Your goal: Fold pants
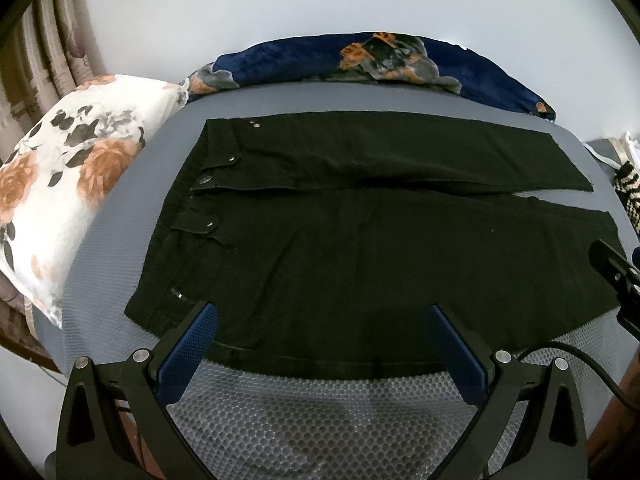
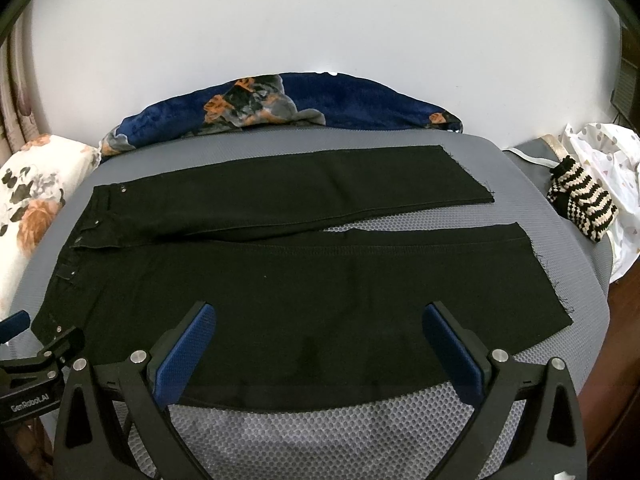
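Observation:
Black pants (image 1: pixel 360 240) lie flat and unfolded on a grey mesh mat (image 1: pixel 320 412), waistband to the left, both legs running right with a narrow gap between them. They also show in the right wrist view (image 2: pixel 300 280). My left gripper (image 1: pixel 322 312) is open and empty, hovering over the near edge of the pants by the waist. My right gripper (image 2: pixel 320 312) is open and empty over the near leg. Each gripper shows at the edge of the other's view, the right one (image 1: pixel 612 268) and the left one (image 2: pixel 36 344).
A floral white pillow (image 1: pixel 68 184) lies left of the mat. A dark blue floral blanket (image 1: pixel 380 60) lies behind it against a white wall. A striped knitted item (image 2: pixel 580 204) and a white bag (image 2: pixel 608 152) sit at the right.

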`<action>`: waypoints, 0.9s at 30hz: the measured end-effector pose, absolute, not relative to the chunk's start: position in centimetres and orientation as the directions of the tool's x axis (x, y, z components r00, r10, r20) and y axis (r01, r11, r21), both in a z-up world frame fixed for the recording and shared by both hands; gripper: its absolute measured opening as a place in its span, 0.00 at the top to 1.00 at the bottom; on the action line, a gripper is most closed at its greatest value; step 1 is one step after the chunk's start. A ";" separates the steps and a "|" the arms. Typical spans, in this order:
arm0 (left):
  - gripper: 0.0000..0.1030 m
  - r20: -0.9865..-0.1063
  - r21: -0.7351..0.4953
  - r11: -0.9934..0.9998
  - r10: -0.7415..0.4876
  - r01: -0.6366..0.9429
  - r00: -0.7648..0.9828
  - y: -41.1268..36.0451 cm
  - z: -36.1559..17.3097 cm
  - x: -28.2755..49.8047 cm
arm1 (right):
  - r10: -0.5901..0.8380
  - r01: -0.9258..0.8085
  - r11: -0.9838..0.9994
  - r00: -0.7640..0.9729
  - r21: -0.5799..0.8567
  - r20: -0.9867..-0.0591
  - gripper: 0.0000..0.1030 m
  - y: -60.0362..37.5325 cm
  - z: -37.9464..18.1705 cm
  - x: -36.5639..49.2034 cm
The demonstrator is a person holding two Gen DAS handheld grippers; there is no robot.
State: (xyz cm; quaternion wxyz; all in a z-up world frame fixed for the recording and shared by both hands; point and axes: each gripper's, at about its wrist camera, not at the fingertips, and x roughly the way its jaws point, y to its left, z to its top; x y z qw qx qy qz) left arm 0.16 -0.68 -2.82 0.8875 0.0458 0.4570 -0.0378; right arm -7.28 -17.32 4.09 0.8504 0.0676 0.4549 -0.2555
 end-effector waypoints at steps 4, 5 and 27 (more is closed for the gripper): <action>0.00 -0.814 0.046 0.993 -0.026 0.109 0.580 -0.6 -2.8 0.1 | -0.373 0.495 0.861 0.455 -0.118 -0.809 0.00 -17.4 4.0 -7.1; 0.00 -0.814 0.045 0.993 -0.028 0.111 0.581 -0.6 -2.9 0.2 | -0.374 0.495 0.861 0.455 -0.119 -0.809 0.00 -17.4 4.0 -7.1; 0.00 -0.826 -0.023 0.995 -0.072 0.095 0.559 2.9 -2.9 6.0 | -0.289 0.469 0.883 0.496 -0.028 -0.819 0.00 -20.0 4.1 -2.6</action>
